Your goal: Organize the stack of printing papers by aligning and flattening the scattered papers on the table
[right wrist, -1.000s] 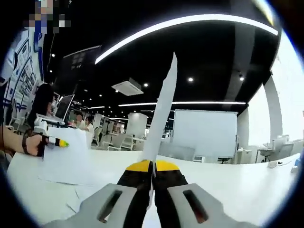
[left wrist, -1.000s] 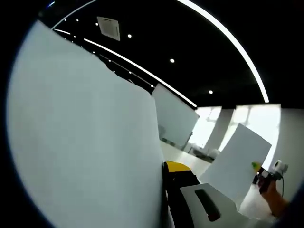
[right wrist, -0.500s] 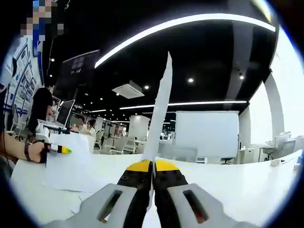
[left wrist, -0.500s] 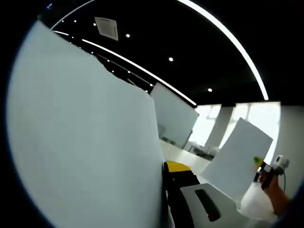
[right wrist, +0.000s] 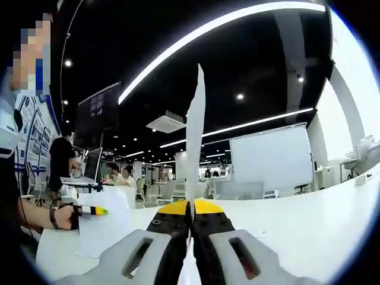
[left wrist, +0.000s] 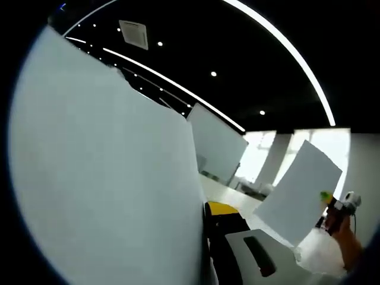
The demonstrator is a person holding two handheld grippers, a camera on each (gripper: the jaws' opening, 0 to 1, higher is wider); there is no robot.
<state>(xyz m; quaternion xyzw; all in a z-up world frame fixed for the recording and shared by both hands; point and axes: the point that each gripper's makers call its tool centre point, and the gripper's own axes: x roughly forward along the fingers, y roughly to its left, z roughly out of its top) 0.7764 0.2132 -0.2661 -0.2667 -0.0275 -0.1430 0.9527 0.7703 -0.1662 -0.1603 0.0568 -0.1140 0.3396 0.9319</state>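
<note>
Right tool (right wrist: 190,208) has its yellow-tipped jaws pressed together on a sheet of paper (right wrist: 194,136) that stands up edge-on from between them, thin and nearly vertical in the right gripper view. Off to its left, the left tool (right wrist: 95,210) pinches another sheet (right wrist: 110,228) that hangs down over the white desk (right wrist: 309,222). In the left gripper view that tool (left wrist: 209,209) grips its big white sheet (left wrist: 101,178) at the lower edge, the paper covering the left half of the view, with the jaws closed on it. Further right, the right tool (left wrist: 328,198) holds its sheet (left wrist: 300,196) tilted upright above the desk (left wrist: 228,195). A whiteboard (right wrist: 270,160) stands behind the desk.
</note>
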